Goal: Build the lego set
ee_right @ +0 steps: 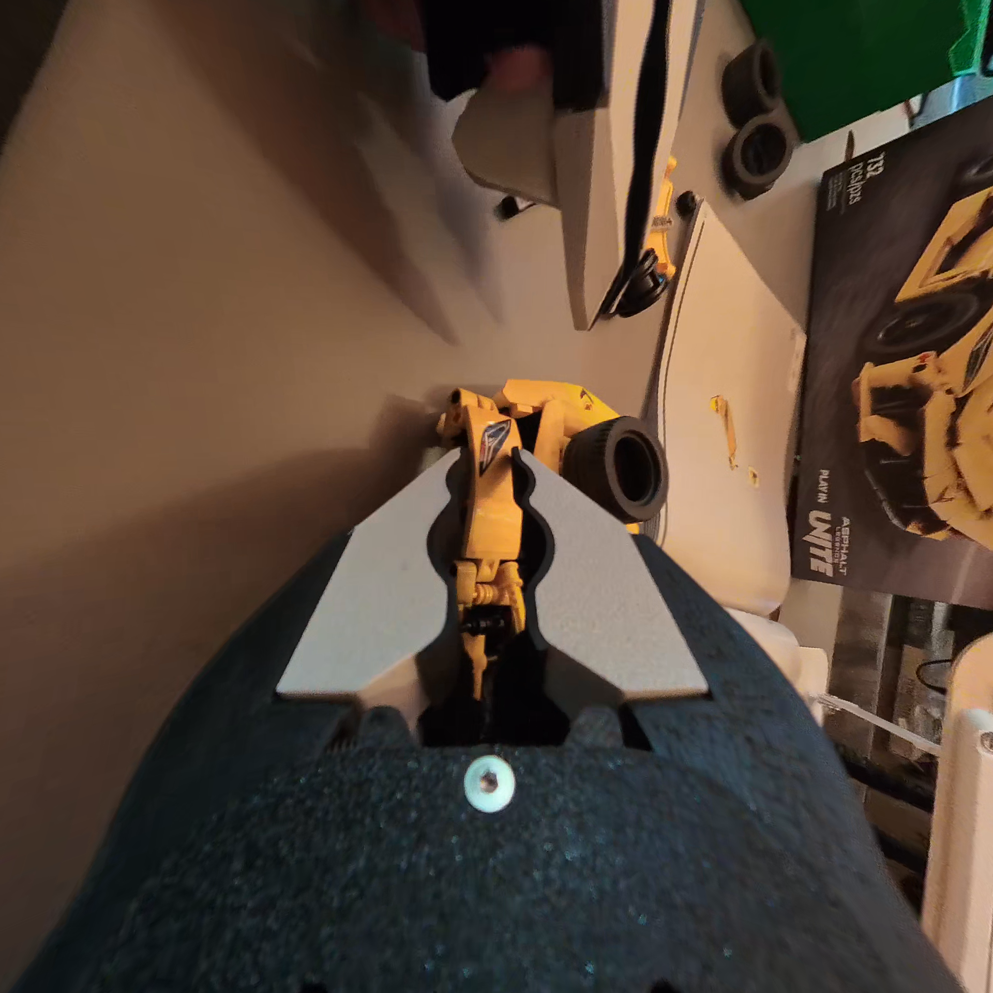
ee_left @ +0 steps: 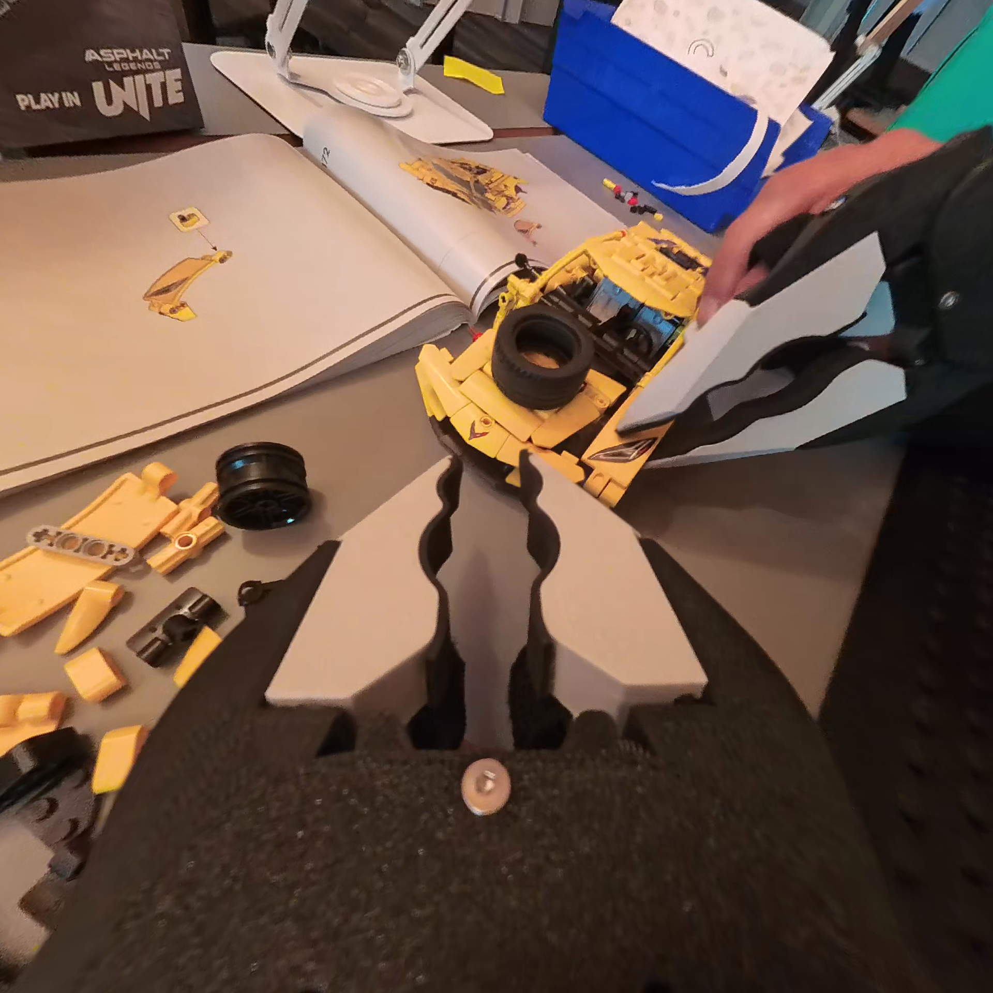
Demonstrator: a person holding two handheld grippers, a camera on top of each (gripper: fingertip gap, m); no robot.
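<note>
A partly built yellow lego car [ee_left: 542, 424] stands on the grey table, and a loose black tire [ee_left: 542, 360] lies on its hood. My left gripper [ee_left: 490, 461] is open and empty, its tips just in front of the car's nose. My right gripper [ee_left: 645, 443] comes in from the right and clamps the car's side. In the right wrist view, my right gripper [ee_right: 489, 454] is shut on a yellow body panel of the car [ee_right: 542, 408], with the tire [ee_right: 618, 473] beside it. The left gripper's fingers [ee_right: 585, 215] show farther off.
An open instruction booklet [ee_left: 215, 279] lies at the left. Loose yellow and black parts [ee_left: 96, 537] and a black wheel rim [ee_left: 263, 486] sit at the near left. A blue bin [ee_left: 645, 107], a white stand base [ee_left: 349, 91] and the set's dark box [ee_right: 902, 376] stand behind. Two more tires [ee_right: 752, 123] lie on the table. The tips of one gripper are about 7 cm away from the tips of the other. The right gripper is farther from the black wheel rim [ee_left: 263, 486], some 15 cm, than the left, some 7 cm. It turns up in the right wrist view [ee_right: 648, 266] as well.
</note>
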